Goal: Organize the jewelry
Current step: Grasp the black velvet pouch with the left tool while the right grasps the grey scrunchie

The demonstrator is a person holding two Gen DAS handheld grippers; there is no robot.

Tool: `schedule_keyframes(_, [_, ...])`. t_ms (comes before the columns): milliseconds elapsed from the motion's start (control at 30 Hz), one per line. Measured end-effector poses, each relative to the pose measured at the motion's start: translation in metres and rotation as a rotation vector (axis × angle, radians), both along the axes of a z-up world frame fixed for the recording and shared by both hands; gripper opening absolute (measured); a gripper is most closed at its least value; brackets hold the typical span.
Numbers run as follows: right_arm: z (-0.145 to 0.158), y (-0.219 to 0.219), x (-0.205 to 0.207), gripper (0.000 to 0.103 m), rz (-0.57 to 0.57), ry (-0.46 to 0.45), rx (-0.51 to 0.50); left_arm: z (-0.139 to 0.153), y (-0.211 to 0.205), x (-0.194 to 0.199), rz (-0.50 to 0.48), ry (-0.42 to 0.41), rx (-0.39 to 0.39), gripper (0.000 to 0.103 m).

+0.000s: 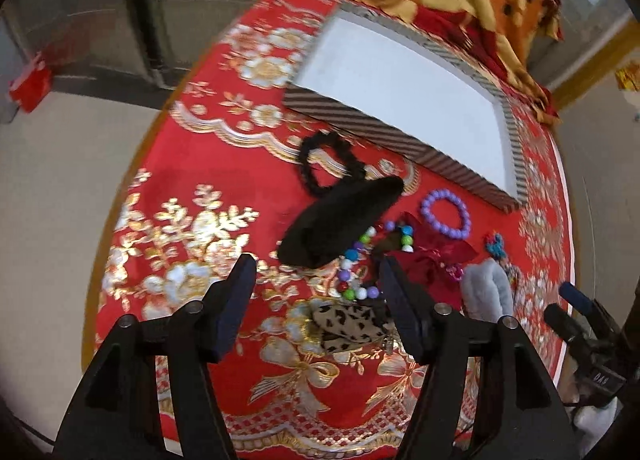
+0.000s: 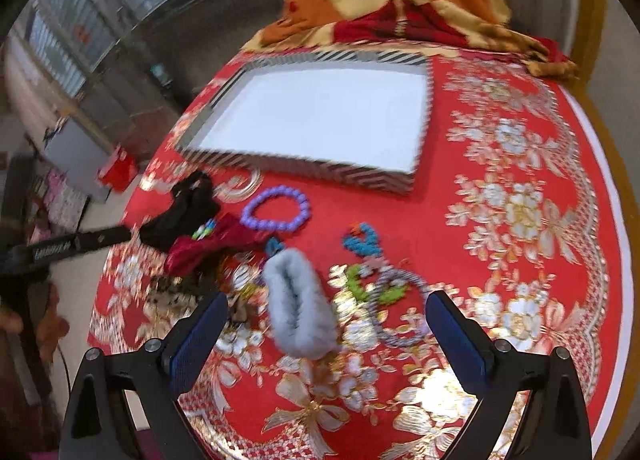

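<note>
Over the red and gold cloth (image 1: 192, 163) of the desk, the left tool (image 1: 318, 284) points steeply down with its jaws spread wide and nothing between the pads. Below and just ahead of its fingers lies a string of many-coloured beads (image 1: 354, 260), and a leopard-print piece (image 1: 348, 326) sits between the fingers on the cloth. A black velvet pouch (image 1: 340, 219) lies just beyond the beads, with a black scrunchie (image 1: 324, 161) touching its far end. A purple bead bracelet (image 1: 446, 213) rests near the striped tray (image 1: 348, 115), whose white floor holds no jewelry. A dark red bow (image 1: 432, 256) and a grey fuzzy band (image 1: 486, 292) lie to the right.

From the right wrist view, the right tool (image 2: 326, 314) also stands released, jaws wide apart, above the grey fuzzy band (image 2: 298, 304), which lies between the fingers without touching either pad. A green piece (image 2: 360, 286), a turquoise bead piece (image 2: 366, 242) and a striped loop (image 2: 394, 308) lie just right of it. The purple bracelet (image 2: 276, 211) sits near the tray (image 2: 304, 173). The left tool's arm (image 2: 80, 242) reaches in from the left edge.
</note>
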State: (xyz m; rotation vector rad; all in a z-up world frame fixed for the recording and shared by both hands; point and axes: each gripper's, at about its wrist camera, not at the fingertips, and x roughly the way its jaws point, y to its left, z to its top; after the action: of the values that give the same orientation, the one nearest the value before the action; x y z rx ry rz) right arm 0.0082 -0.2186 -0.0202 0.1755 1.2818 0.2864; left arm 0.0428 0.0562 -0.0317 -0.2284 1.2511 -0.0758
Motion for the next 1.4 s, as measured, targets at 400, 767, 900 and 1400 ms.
schedule_keyframes(400, [-0.035, 0.017, 0.005, 0.083, 0.041, 0.074, -0.032, -0.027, -0.015, 0.031, -0.136, 0.047, 0.076, 0.065])
schedule_keyframes(767, [-0.056, 0.028, 0.009, 0.045, 0.025, 0.105, -0.005, -0.043, -0.018, 0.049, -0.152, 0.044, 0.046, 0.037])
schedule_keyframes(900, [-0.061, 0.032, 0.007, 0.032, 0.029, 0.095, 0.0, -0.042, -0.018, 0.051, -0.168, 0.026, 0.064, 0.018])
schedule_keyframes(1400, [-0.018, 0.012, 0.009, 0.025, -0.006, 0.012, 0.036, 0.011, -0.021, 0.029, -0.172, -0.112, 0.026, 0.014])
